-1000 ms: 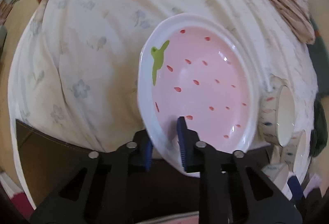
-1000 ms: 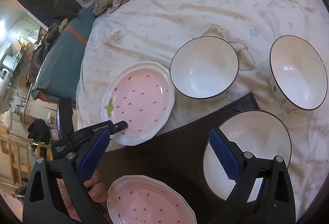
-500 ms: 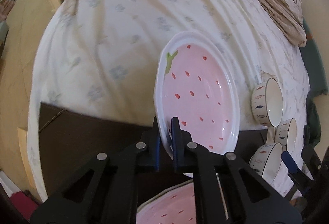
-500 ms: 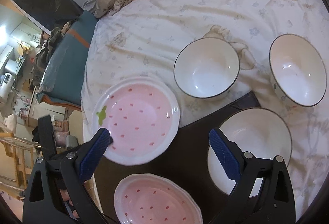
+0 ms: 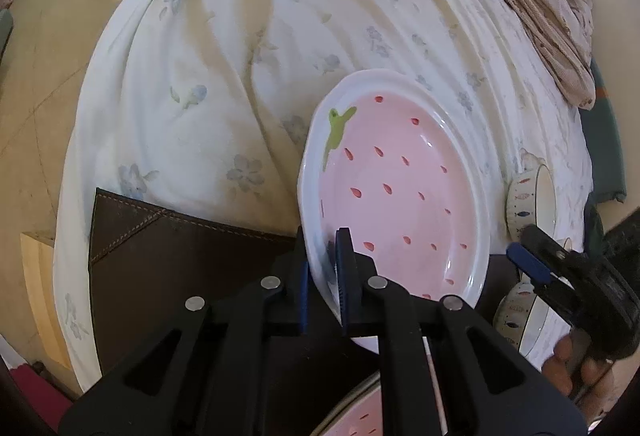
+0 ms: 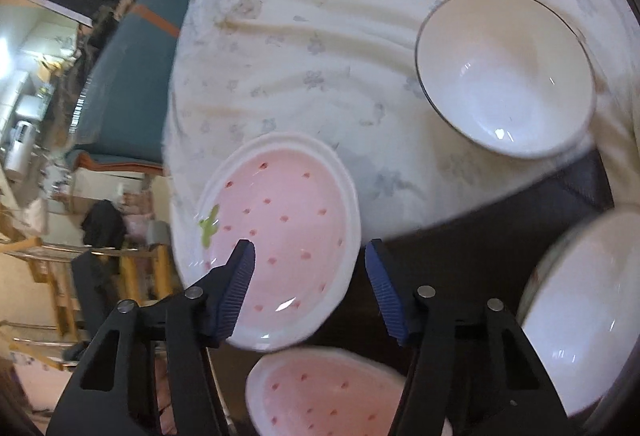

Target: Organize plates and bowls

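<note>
pink strawberry plate (image 5: 400, 191) clamped in left tool (image 5: 324, 276); right tool (image 6: 308, 288) closing, empty, no writing legible.

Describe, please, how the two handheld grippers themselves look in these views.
Both the left gripper and the right gripper have angular matte black frames with cut-out openings, silver round pivot pins, and jaws faced with ribbed dark blue pads. No cables, markings or sleeves are visible.

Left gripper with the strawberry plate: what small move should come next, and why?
Probably carry the plate over the second strawberry plate on the dark mat and lower it. The left gripper is shut on its rim, holding it tilted above the bedsheet, and matching plates likely stack.
</note>
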A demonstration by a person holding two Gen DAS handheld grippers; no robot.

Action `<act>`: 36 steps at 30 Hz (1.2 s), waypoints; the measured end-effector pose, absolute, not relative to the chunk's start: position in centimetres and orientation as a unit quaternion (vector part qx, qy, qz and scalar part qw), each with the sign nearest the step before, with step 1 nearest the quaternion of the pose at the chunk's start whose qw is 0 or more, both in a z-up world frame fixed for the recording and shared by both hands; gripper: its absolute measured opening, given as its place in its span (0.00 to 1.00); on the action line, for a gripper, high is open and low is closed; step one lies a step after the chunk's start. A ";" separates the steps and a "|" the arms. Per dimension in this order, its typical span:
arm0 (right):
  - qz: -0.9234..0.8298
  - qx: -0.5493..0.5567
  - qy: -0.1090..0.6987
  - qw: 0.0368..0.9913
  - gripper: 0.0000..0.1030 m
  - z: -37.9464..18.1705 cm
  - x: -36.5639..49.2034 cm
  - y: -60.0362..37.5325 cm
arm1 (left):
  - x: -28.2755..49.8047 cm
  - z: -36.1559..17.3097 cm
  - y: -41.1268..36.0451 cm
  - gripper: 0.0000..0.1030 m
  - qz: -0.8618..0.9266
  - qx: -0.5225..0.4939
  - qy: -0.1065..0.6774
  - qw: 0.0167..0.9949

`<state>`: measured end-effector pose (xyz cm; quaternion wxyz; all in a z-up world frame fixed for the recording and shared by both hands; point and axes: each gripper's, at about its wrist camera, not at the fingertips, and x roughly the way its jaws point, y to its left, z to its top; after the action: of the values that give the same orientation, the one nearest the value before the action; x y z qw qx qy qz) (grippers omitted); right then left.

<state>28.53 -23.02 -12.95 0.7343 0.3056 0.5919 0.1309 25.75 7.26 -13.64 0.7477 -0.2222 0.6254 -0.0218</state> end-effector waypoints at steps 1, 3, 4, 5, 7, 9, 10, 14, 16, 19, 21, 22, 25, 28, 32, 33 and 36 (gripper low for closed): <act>0.125 0.296 0.597 0.735 0.51 -13.3 29.1 -22.8 | 25.7 -13.7 7.6 0.09 -0.017 -0.228 0.625 0.747; 0.115 0.288 0.606 0.733 0.44 -14.2 29.9 -22.7 | 25.9 -13.9 7.8 0.09 -0.014 -0.227 0.624 0.748; 0.112 0.286 0.611 0.730 0.43 -14.7 30.3 -22.7 | 26.1 -14.0 7.7 0.10 -0.015 -0.222 0.625 0.748; 0.115 0.286 0.616 0.725 0.41 -15.4 30.6 -22.6 | 26.2 -14.2 7.8 0.10 -0.016 -0.221 0.627 0.747; 0.124 0.276 0.626 0.719 0.39 -16.5 30.9 -22.3 | 26.5 -14.5 7.9 0.10 -0.016 -0.224 0.628 0.745; 0.142 0.267 0.636 0.710 0.38 -17.7 31.0 -21.5 | 26.8 -14.7 8.2 0.11 -0.014 -0.222 0.628 0.745; 0.151 0.266 0.641 0.704 0.37 -18.3 31.1 -21.2 | 27.0 -14.8 8.2 0.11 -0.011 -0.221 0.629 0.746; 0.168 0.261 0.643 0.700 0.33 -19.4 31.4 -20.5 | 27.4 -14.9 8.0 0.12 -0.008 -0.207 0.626 0.752; 0.176 0.267 0.638 0.700 0.32 -19.5 31.5 -20.5 | 27.5 -14.8 7.7 0.12 -0.011 -0.199 0.621 0.758; 0.192 0.259 0.632 0.705 0.16 -19.2 31.3 -20.2 | 27.6 -14.8 8.0 0.12 -0.009 -0.207 0.621 0.756; 0.191 0.245 0.626 0.715 0.17 -18.7 31.0 -19.8 | 27.6 -14.5 8.3 0.12 -0.004 -0.204 0.618 0.759; 0.192 0.241 0.624 0.718 0.16 -18.6 31.0 -19.6 | 27.6 -14.2 8.3 0.12 -0.003 -0.198 0.615 0.763; 0.198 0.238 0.618 0.723 0.15 -17.7 30.7 -19.3 | 27.6 -13.2 8.0 0.12 -0.005 -0.188 0.609 0.770; 0.194 0.233 0.606 0.735 0.15 -16.4 30.5 -19.6 | 27.2 -12.4 7.6 0.12 -0.006 -0.181 0.606 0.775; 0.188 0.236 0.604 0.738 0.15 -15.8 30.0 -20.3 | 26.2 -11.9 7.1 0.11 -0.022 -0.179 0.608 0.773; 0.183 0.241 0.604 0.737 0.15 -15.8 29.7 -20.6 | 26.0 -11.6 6.9 0.11 -0.025 -0.177 0.607 0.774; 0.174 0.239 0.603 0.741 0.15 -15.2 29.0 -20.7 | 25.3 -10.8 6.4 0.11 -0.032 -0.177 0.603 0.777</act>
<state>28.98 -20.66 -15.16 0.7406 0.2389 0.6033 0.1743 25.25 6.40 -10.75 0.7772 -0.1772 0.6030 -0.0321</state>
